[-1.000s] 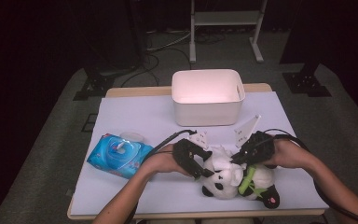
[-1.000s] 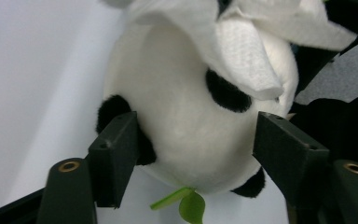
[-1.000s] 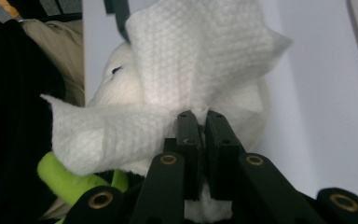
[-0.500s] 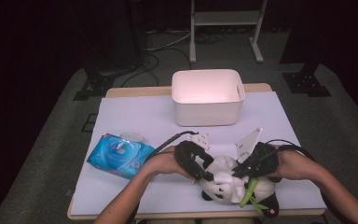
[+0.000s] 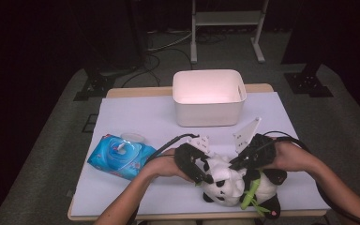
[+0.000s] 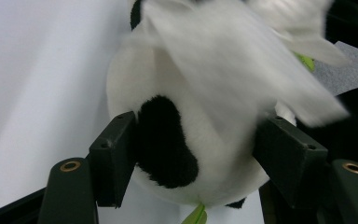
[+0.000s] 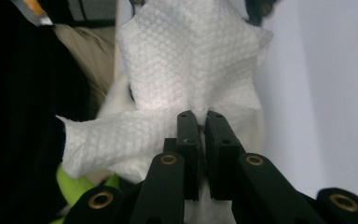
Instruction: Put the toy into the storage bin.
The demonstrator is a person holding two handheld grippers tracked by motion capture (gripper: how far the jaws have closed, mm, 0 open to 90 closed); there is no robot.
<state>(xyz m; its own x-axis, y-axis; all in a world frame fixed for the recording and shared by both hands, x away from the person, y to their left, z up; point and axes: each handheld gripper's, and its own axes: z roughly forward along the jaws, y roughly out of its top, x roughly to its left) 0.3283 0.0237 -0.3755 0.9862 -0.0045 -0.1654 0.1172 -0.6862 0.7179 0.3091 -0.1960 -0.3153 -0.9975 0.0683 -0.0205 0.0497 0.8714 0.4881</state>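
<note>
A black-and-white panda plush point(image 5: 222, 183) with a green leaf lies near the table's front edge. My left gripper point(image 5: 205, 176) comes from the left and is shut on its head; in the left gripper view the pads point(image 6: 114, 154) press both sides of the head point(image 6: 135, 84). Those jaws have just been closing a little on it. My right gripper point(image 5: 238, 164) is over the panda's body from the right. It is shut on a white embossed wipe point(image 7: 186, 60), pinched at the jaw tips point(image 7: 198, 116). The wipe is a blur point(image 6: 242, 60) across the plush.
An empty white bin point(image 5: 208, 115) stands at the back centre of the lilac-covered table point(image 5: 136, 117). A blue pack of wipes point(image 5: 122, 157) lies to the left, with a small clear lid point(image 5: 132, 137) behind it. A metal stand point(image 5: 225, 18) is on the floor beyond.
The right gripper with the wipe shifted slightly toward the front over the panda and back again. The left gripper and the plush have barely moved.
</note>
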